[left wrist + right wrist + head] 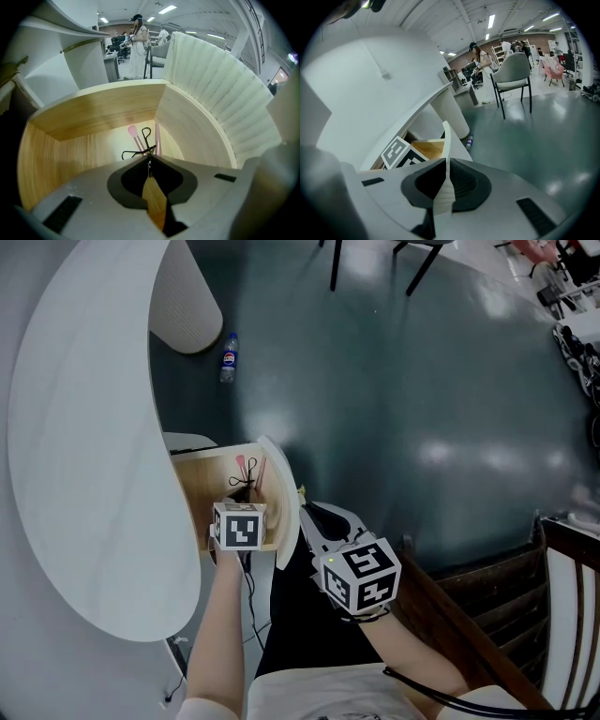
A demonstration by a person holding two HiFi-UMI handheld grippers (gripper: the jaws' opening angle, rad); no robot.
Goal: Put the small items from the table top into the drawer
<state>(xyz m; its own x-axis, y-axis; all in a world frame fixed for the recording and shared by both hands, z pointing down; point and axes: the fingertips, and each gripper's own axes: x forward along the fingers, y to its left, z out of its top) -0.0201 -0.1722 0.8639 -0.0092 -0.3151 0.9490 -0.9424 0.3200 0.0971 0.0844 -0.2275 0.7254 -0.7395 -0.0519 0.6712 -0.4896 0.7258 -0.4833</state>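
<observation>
**Left gripper** [149,159]: points steeply down into the open drawer [199,491], centre of the head view. Jaws narrow, pinching a black wire curler [136,151] at their tips. The curler hangs just above the drawer floor, judged ready to be set down.

**Right gripper** [446,161]: lower centre-right of the head view. Jaws narrow, clamped on the thin top edge of the white curved drawer front [446,133]. The grip probably keeps the drawer pulled out and steady while the other hand loads it.

**Drawer contents:** a pink brush [132,132] and a pink stick [157,136] lie side by side on the wooden floor against the curved front, just beyond the curler.

**Table** [84,474]: white, curved, filling the left of the head view. The drawer sticks out from under its right edge.

**Other:** a bottle [228,357] lies on the dark floor [422,409], upper left, well apart from the work.

**Next move, judged:** part the left jaws low, so the curler drops beside the pink items without snagging them.
</observation>
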